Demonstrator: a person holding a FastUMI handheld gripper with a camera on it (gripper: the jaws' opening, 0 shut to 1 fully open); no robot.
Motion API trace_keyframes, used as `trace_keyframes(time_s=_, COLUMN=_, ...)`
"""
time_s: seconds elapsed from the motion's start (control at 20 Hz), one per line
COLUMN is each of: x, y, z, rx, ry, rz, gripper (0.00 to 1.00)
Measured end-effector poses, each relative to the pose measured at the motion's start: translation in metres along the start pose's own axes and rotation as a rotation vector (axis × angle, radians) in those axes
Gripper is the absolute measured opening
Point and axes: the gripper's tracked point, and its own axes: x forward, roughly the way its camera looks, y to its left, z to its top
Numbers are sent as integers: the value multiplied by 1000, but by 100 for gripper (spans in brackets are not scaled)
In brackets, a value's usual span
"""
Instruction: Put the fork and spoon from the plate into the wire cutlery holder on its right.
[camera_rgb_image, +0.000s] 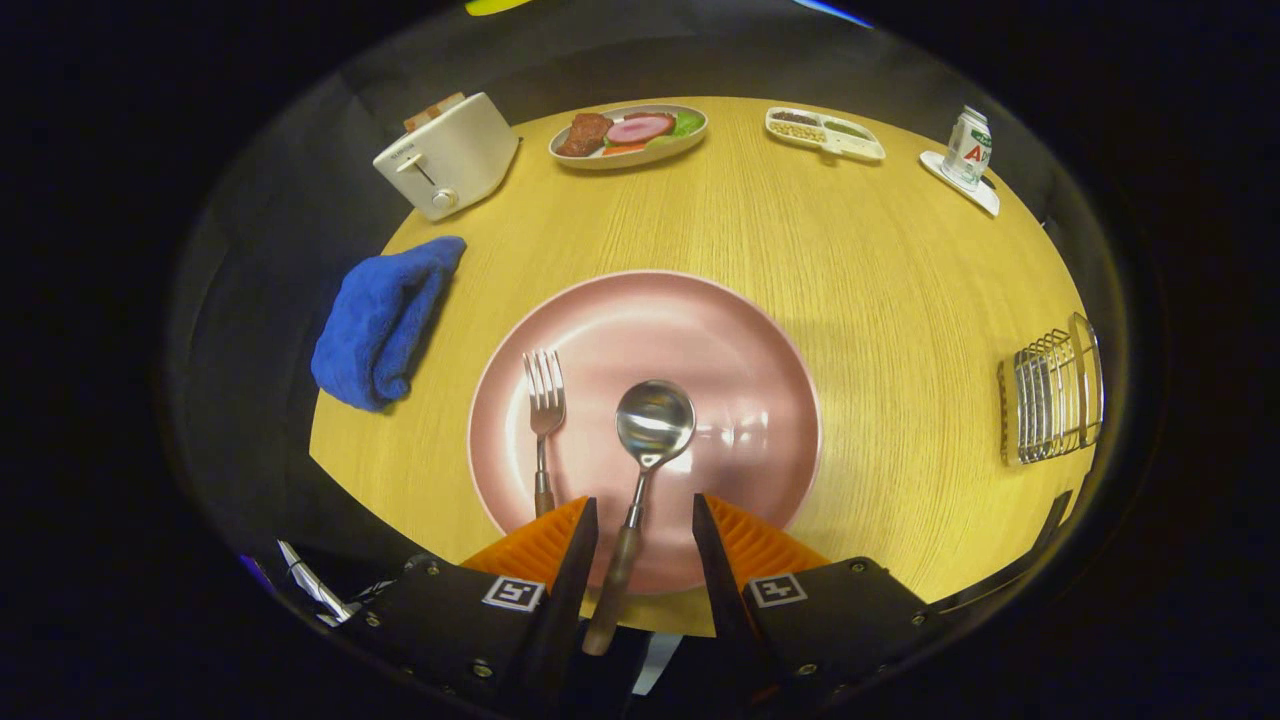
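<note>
**Gripper open over spoon handle, fork beside it on plate**

Spoon (652, 425) lies on the pink plate (745, 350), bowl toward plate centre, handle running back over the near rim and between the gripper (645, 525) fingers. Fingers apart, neither visibly touching the handle. Fork (544, 400) lies just left of the spoon, tines pointing away, its handle end disappearing behind the left finger.

Wire cutlery holder (1050, 395) sits well to the right of the plate, near the table (880, 280) edge; bare wood between them.

Around: blue cloth (385, 320) bunched left of the plate at the table edge. Far side: white toaster (450, 155), oval dish of food (628, 135), divided snack tray (825, 133), can on a coaster (968, 148).
</note>
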Motion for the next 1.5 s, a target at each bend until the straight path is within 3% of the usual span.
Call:
trace_keyframes(time_s=0.3, x=13, y=0, z=-6, rx=2, ry=32, rz=-15, gripper=60)
trace_keyframes(time_s=0.45, x=15, y=1, z=-8, rx=8, ry=46, rz=-17, gripper=29)
trace_keyframes(time_s=0.6, x=12, y=-2, z=-6, rx=1, ry=42, rz=-34, gripper=29)
trace_keyframes(time_s=0.7, x=14, y=1, z=-7, rx=20, ry=47, rz=-17, gripper=6)
trace_keyframes(time_s=1.5, x=-18, y=-17, z=19, rx=164, ry=-68, rz=32, gripper=6)
